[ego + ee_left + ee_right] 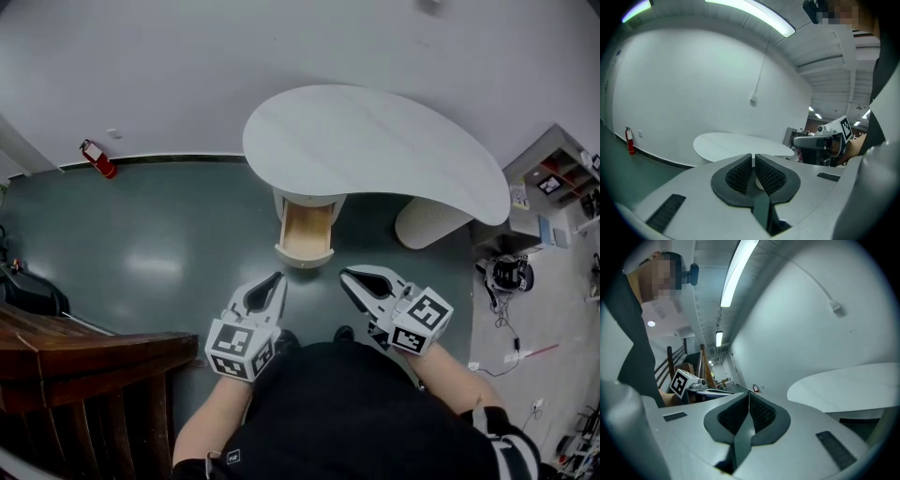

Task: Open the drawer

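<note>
Task item: the drawer (306, 234) sits under the near edge of the white kidney-shaped worktop (375, 141). It stands pulled out toward the person, and its pale wooden interior is exposed and appears empty. Seen from the head view, it lies at 12 o'clock from both tools and well apart from them. The left tool (272, 281) is held close to the person's torso. In its own view its ribbed pads (740, 174) are drawn almost together with only a sliver of gap at the tips, and nothing is between them. The right tool (349, 276) is at 3 o'clock of the left one. Its jaws meet along a single line (748, 398) and it carries nothing. Neither tool touches the drawer or the worktop. In my judgement the opening is complete and the tools are held clear and empty because no further pull is needed. The drawer's full travel cannot be confirmed from these views. A red fire extinguisher (97, 158) stands against the wall at 10 o'clock, clear of the work.
</note>
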Action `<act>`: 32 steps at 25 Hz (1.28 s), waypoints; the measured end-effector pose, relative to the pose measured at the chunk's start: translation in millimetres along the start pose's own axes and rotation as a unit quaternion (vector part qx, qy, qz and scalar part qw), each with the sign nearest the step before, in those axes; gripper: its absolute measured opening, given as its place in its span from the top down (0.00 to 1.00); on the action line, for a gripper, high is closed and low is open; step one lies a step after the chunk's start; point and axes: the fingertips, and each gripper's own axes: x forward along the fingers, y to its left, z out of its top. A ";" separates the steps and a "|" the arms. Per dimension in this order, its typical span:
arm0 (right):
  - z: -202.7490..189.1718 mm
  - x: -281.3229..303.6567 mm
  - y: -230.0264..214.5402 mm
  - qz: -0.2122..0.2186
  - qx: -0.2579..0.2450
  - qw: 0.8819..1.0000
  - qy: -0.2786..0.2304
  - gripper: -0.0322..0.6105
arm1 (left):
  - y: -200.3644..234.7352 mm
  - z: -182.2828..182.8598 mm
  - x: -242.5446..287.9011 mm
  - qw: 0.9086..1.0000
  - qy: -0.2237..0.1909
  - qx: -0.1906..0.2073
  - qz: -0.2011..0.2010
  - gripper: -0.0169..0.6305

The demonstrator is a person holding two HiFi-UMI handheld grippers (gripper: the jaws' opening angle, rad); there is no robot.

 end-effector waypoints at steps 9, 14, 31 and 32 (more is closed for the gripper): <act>63.1 -44.8 -7.7 0.014 -0.045 0.997 -0.062 0.92 | -31.1 64.3 2.5 0.997 -0.059 0.048 0.019 0.93; 81.2 -58.9 -8.0 0.017 -0.061 0.995 -0.082 0.92 | -42.4 90.4 -6.4 0.994 -0.086 0.060 0.039 0.93; 79.1 -47.7 9.1 0.035 -0.058 0.995 -0.075 0.92 | -52.4 86.3 -21.6 0.993 -0.081 0.067 0.046 0.93; 78.2 -45.8 10.2 0.036 -0.058 0.995 -0.074 0.92 | -51.6 86.2 -22.2 0.993 -0.080 0.065 0.048 0.93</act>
